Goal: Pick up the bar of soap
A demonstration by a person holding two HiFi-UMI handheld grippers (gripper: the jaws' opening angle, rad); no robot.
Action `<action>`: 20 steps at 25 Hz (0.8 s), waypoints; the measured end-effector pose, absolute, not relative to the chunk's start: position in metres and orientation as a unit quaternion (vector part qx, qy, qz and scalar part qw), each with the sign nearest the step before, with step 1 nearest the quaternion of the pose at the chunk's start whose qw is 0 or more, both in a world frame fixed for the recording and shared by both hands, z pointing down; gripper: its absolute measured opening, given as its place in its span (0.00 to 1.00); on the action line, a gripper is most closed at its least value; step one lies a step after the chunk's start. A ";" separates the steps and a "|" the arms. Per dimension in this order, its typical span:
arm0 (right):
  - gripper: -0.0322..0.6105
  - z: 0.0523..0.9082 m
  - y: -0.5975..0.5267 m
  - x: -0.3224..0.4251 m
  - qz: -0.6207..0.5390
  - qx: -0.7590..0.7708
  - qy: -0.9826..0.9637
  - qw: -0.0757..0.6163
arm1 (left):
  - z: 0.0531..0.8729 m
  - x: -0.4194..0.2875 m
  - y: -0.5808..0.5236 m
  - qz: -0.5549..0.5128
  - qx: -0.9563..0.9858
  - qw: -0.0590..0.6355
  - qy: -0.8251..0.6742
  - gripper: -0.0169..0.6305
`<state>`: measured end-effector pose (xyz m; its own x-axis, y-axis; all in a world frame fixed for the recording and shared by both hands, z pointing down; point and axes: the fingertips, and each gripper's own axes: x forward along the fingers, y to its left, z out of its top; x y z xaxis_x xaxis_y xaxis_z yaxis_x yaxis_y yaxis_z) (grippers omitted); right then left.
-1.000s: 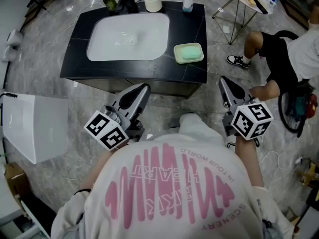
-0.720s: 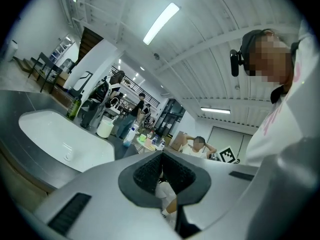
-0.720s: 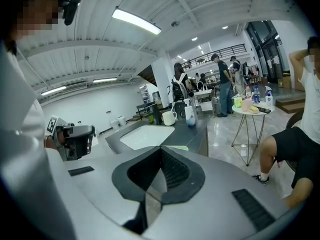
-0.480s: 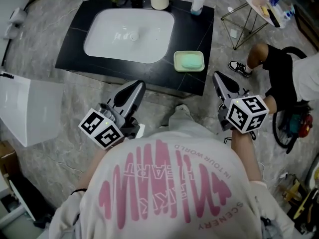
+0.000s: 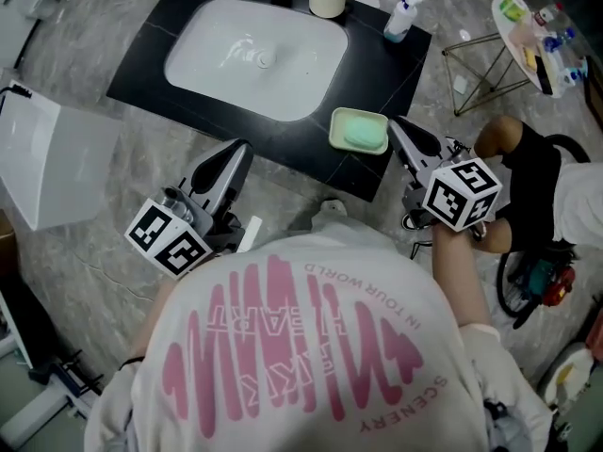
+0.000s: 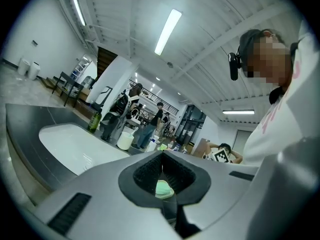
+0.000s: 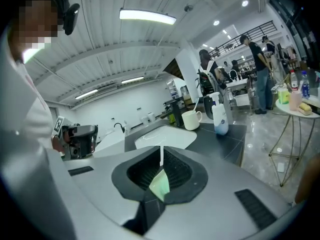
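Beside the sink, approach step: right claw closed, just short of the bar of soap.
Soap sits in its dish on the desk; I judge the jaws must open first; left claw closed too.

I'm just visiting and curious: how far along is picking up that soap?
Nothing is done yet: the soap bar lies in its green dish on the black counter. In hand: the right gripper points at the dish from close by, jaws together, empty; the left gripper is empty too. Remaining: open the jaws, grip the bar, lift it.
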<state>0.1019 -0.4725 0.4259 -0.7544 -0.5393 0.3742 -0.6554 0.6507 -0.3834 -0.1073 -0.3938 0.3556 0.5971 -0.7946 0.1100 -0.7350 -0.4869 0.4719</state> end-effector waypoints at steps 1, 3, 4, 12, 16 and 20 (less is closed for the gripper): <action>0.07 0.429 -0.477 0.098 0.256 0.320 -0.905 0.118 | 0.356 -0.112 -0.393 -0.062 0.855 0.242 -0.455 0.04; 0.10 0.436 -0.484 0.090 0.262 0.299 -0.909 0.127 | 0.356 -0.119 -0.393 -0.064 0.845 0.243 -0.472 0.04; 0.13 0.439 -0.486 0.086 0.262 0.288 -0.911 0.136 | 0.356 -0.122 -0.394 -0.064 0.842 0.243 -0.478 0.04; 0.40 0.492 -0.473 0.063 0.202 0.180 -0.908 0.320 | 0.354 -0.130 -0.394 -0.069 0.830 0.237 -0.501 0.04; 0.46 0.516 -0.470 0.061 0.136 0.137 -0.883 0.427 | 0.355 -0.134 -0.392 -0.072 0.825 0.239 -0.507 0.04; 0.46 0.532 -0.470 0.061 0.111 0.112 -0.859 0.487 | 0.355 -0.136 -0.391 -0.076 0.822 0.237 -0.512 0.04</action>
